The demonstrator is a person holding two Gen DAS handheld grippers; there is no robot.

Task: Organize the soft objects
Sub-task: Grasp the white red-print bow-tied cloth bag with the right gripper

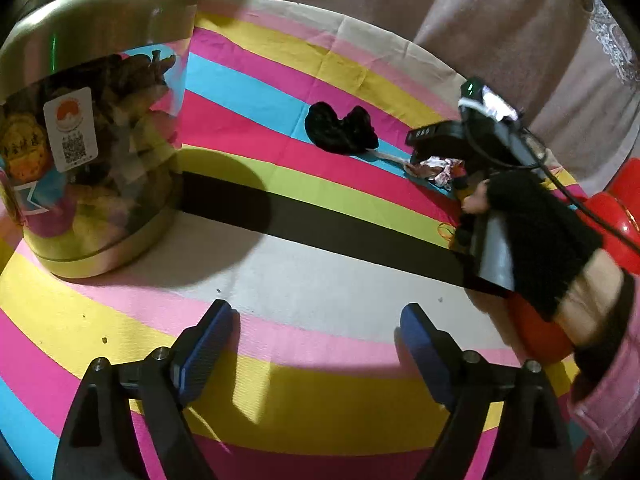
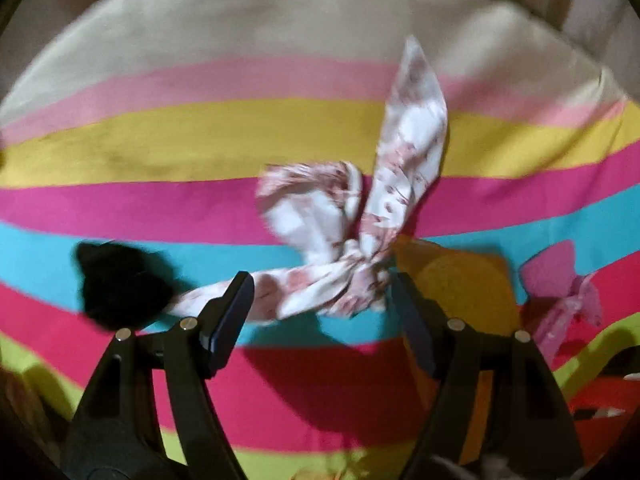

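A white-and-pink floral fabric bow lies on the striped cloth, just ahead of my right gripper, whose jaws are open around its lower part without closing on it. The bow also shows in the left wrist view under the right gripper's body. A black scrunchie lies to the bow's left. A pink bow and an orange soft piece lie at the right. My left gripper is open and empty above the cloth. A clear jar with a gold lid, holding soft items, stands at the left.
The striped cloth covers the surface. A red object sits at the right edge behind the gloved hand. Beige curtains hang at the back.
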